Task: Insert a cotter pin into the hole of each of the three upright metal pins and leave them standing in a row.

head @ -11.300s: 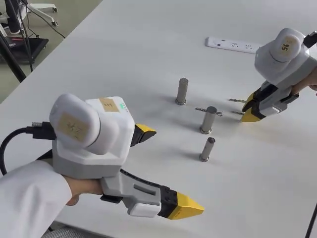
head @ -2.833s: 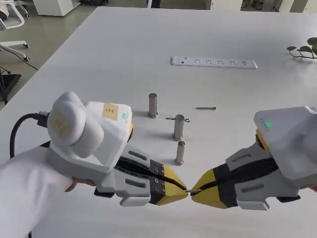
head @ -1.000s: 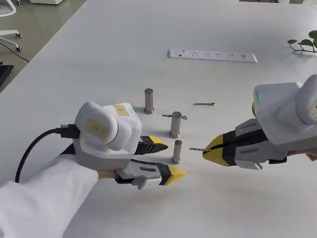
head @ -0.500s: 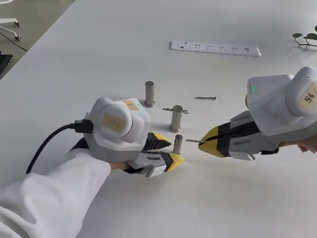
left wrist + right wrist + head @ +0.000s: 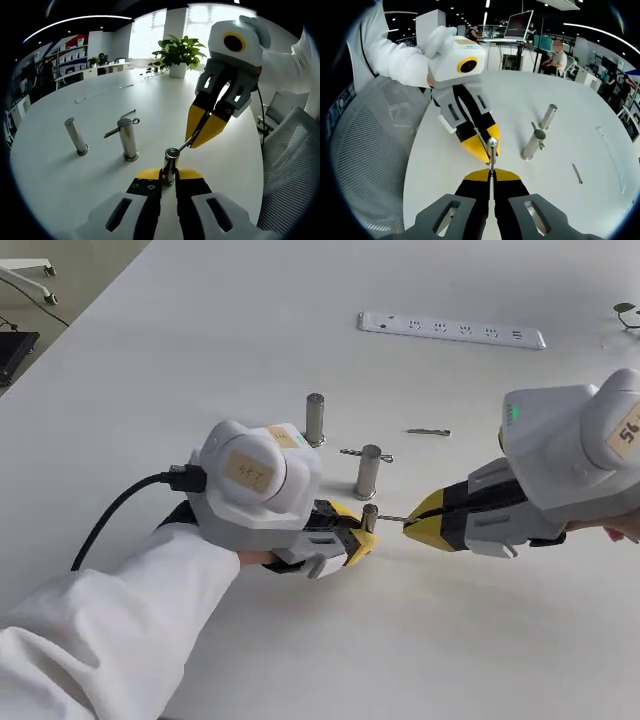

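Note:
Three upright metal pins stand in a row. The far pin (image 5: pixel 316 418) is bare. A cotter pin (image 5: pixel 365 454) crosses the head of the middle pin (image 5: pixel 369 472). My left gripper (image 5: pixel 358 532) is shut on the near pin (image 5: pixel 369 517), which stands upright between the jaws (image 5: pixel 170 164). My right gripper (image 5: pixel 410 524) is shut on a second cotter pin (image 5: pixel 392 519), held level. Its tip touches the near pin's head (image 5: pixel 492 143). The left gripper view has the right gripper (image 5: pixel 206 127) with that cotter pin (image 5: pixel 186 145) slanting down to the head.
A loose cotter pin (image 5: pixel 428 431) lies on the white table (image 5: pixel 200 360) behind the row. A white power strip (image 5: pixel 452 330) lies farther back. A black cable (image 5: pixel 115 515) trails from the left gripper. A grey mesh chair (image 5: pixel 365 165) is at the table's edge.
The left gripper has moved in and shut on the near pin. The right gripper has brought its cotter pin leftwards until the tip meets the pin's head.

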`<state>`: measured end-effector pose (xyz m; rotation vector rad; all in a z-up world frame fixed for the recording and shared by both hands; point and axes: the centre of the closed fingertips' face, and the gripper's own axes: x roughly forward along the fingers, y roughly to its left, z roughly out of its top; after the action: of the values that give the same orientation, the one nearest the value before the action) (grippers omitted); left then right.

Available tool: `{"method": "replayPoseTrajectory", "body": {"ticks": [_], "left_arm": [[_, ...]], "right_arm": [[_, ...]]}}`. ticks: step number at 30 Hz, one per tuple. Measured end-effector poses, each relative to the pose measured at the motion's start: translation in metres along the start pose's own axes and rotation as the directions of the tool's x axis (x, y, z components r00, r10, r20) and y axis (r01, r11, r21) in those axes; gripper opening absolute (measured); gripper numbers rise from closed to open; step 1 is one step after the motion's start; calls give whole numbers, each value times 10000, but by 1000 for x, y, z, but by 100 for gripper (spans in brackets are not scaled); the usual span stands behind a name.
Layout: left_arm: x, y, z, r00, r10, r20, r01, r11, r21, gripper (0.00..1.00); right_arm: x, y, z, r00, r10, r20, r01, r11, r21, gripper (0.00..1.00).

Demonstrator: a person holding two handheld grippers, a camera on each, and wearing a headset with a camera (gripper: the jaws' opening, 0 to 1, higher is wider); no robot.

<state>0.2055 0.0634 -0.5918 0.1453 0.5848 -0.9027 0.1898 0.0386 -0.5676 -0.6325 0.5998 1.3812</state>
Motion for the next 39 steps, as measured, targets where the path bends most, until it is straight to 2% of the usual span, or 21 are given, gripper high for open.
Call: {"method": "replayPoseTrajectory", "body": {"ticks": [3, 9, 16, 24, 28, 31, 39], "left_arm": [[0, 0, 0, 10000, -3, 0, 3, 10000, 83, 8], [0, -1, 0, 10000, -39, -3, 39, 9997, 235, 8], [1, -2, -1, 9999, -135, -42, 137, 9986, 501, 7], [2, -2, -1, 9999, -103, -97, 109, 9979, 634, 7], [3, -3, -6, 9994, -92, -335, 121, 9961, 879, 7], [3, -4, -6, 9994, -102, -320, 127, 9967, 798, 7], [4, -4, -6, 9993, -43, -377, 83, 9945, 1048, 7]], "right_arm": [[-2, 0, 3, 9999, 30, 120, -30, 10000, 24, 0], [1, 2, 1, 9998, 150, -111, -153, 9996, -231, 0], [-2, 2, 6, 9999, 163, 44, -161, 9993, -344, 0], [6, -1, 4, 9997, 169, -151, -175, 9989, -434, 0], [9, 0, 5, 9997, 187, -168, -195, 9986, -486, 0], [12, 2, 5, 9994, 244, -235, -256, 9984, -504, 0], [17, 2, 9, 9991, 207, -358, -232, 9972, -718, 0]]}}
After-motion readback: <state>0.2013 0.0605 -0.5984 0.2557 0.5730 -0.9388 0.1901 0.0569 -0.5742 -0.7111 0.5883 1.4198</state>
